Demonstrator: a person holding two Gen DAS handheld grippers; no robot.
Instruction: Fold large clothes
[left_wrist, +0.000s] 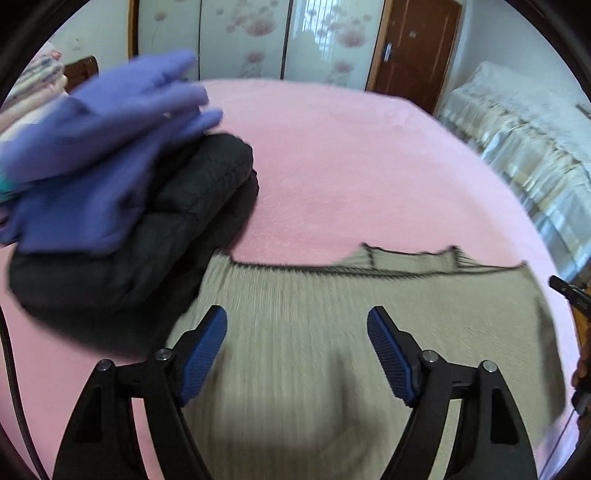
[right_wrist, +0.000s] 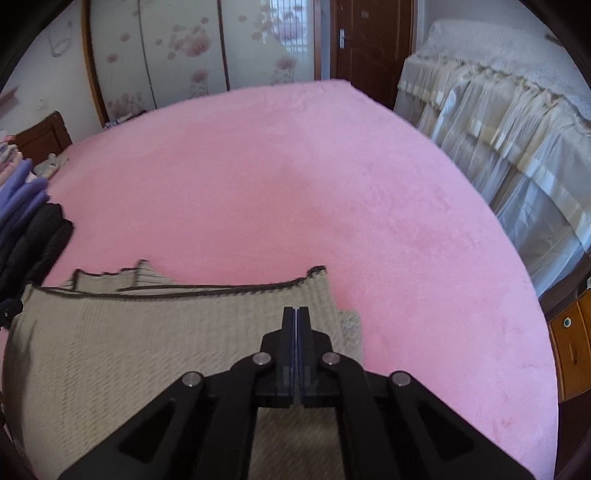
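Note:
A beige ribbed knit garment with dark trim lies flat on the pink bed cover, its neckline on the far side. My left gripper hovers over its left half, open, the blue pads wide apart with nothing between them. In the right wrist view the same garment spreads to the left, and my right gripper is shut over its right edge, pads pressed together. I see no fabric pinched between them.
A folded black quilted jacket with a purple garment on top sits left of the knit, touching its corner. Lace-covered furniture stands beyond the bed's right edge. A wooden drawer unit is at the right, and sliding doors stand behind the bed.

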